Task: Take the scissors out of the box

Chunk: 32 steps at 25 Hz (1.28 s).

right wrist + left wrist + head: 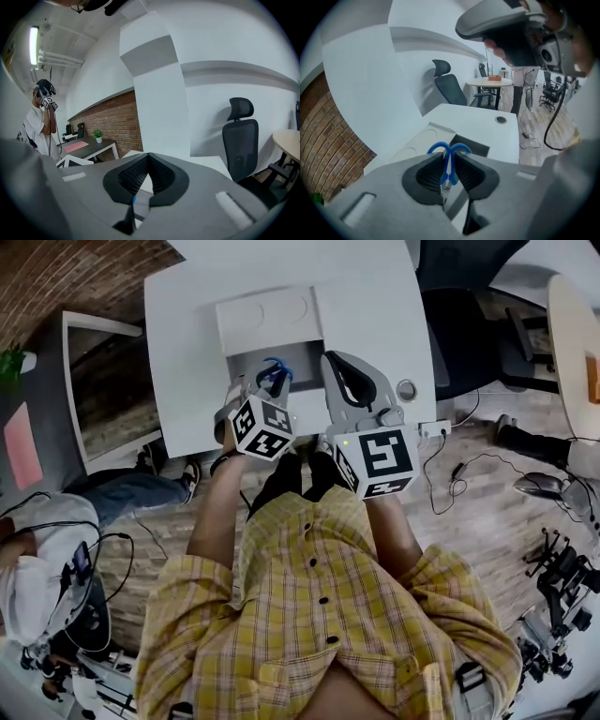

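A second, white-framed table [80, 381] stands off the left edge of the desk [187, 352], against a brick wall [66, 273]. The desk is white and nearly bare. Near the middle of its front edge sits the box [302, 357], grey inside, with a white flap [267, 322] bearing two round marks folded open on the far side.

The left tool [264, 385] is over the near left part of the box opening and is clenched on the scissors [441, 144]. The black pads squeeze the blue handles just below the two loops, which stick out past the jaw tips towards the box. A bit of metal shows lower down between the pads. No view shows whether the blades are clear of the box.

The right tool [149, 155] is just beside it, over the box's right edge. Its jaws are pressed together at the tips with nothing between them.

Towards the desk's right edge is a round cable port [406, 390]. Beyond that edge stands a dark office chair [239, 136], and a round table [572, 343] is farther right. The person holding the tools wears a yellow checked shirt [319, 615].
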{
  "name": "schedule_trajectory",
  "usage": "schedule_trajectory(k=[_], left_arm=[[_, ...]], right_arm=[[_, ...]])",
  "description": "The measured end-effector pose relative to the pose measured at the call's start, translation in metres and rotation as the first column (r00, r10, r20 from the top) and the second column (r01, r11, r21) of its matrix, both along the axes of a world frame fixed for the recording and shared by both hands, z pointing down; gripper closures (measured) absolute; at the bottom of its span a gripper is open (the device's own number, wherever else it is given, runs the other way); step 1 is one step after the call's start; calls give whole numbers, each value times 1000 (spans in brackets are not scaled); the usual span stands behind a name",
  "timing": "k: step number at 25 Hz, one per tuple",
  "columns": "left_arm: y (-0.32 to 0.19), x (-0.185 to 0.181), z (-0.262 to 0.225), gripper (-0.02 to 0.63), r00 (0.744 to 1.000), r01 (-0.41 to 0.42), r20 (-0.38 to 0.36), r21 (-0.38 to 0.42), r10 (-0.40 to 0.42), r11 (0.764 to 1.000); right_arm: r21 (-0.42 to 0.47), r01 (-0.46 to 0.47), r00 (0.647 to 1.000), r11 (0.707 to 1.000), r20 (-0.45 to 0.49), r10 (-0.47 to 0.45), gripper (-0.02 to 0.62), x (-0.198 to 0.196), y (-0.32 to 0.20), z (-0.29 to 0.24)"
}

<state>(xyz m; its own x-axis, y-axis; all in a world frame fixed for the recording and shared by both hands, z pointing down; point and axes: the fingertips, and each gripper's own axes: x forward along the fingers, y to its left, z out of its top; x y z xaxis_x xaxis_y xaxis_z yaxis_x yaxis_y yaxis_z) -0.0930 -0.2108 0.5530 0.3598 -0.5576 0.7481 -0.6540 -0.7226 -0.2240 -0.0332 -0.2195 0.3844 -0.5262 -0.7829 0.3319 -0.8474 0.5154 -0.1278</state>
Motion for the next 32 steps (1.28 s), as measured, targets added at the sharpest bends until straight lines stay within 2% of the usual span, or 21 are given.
schedule_trajectory(k=[4, 8, 14, 23, 32], left_arm=[[-1, 1, -17, 526, 998, 53, -41, 26, -52, 998], [4, 1, -30, 526, 988, 112, -112, 46, -106, 993], [1, -9, -97, 526, 964, 191, -207, 106, -166, 976], [-2, -15, -139, 526, 907, 302, -354, 165, -229, 939], [-2, -23, -196, 526, 834, 402, -486, 208, -263, 892]], right_arm=[[10, 6, 1000, 1000, -2, -6, 589, 1, 0, -7], [16, 13, 1000, 1000, 0, -13, 589, -1, 5, -6], [49, 22, 1000, 999, 18, -23, 589, -12, 1, -48], [72, 29, 999, 997, 35, -32, 589, -18, 0, -52], [129, 42, 997, 991, 58, -49, 589, -27, 3, -83]])
